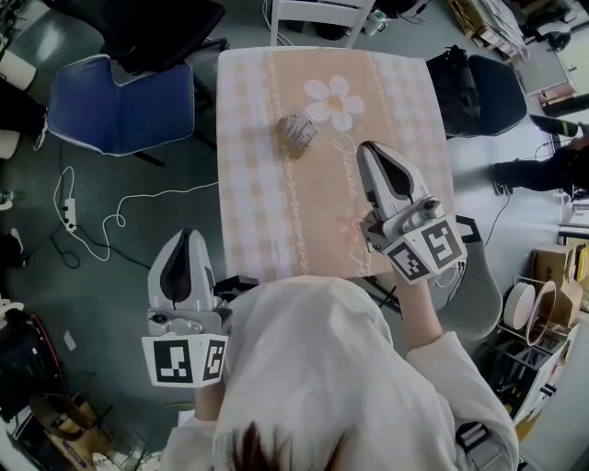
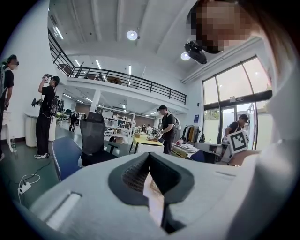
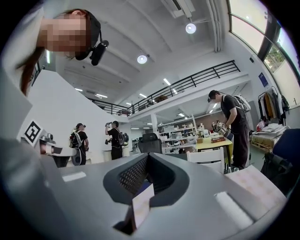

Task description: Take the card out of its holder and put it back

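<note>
The card holder [image 1: 296,134], a small grey-brown stand with card edges showing in it, sits on the far middle of the table [image 1: 276,221], whose cloth is peach checks with a white flower. My right gripper [image 1: 366,150] hovers over the table's right side, a hand's width right of the holder and apart from it; its jaws [image 3: 147,160] are shut with only pale cloth showing through the gap. My left gripper [image 1: 184,237] hangs off the table's left edge above the floor, also shut [image 2: 149,157] and holding nothing.
A blue chair [image 1: 120,101] and a black office chair stand left of the table, a white chair [image 1: 322,17] at its far end, a dark chair with a bag [image 1: 483,87] on the right. A cable and power strip [image 1: 67,213] lie on the floor. Several people stand in the background.
</note>
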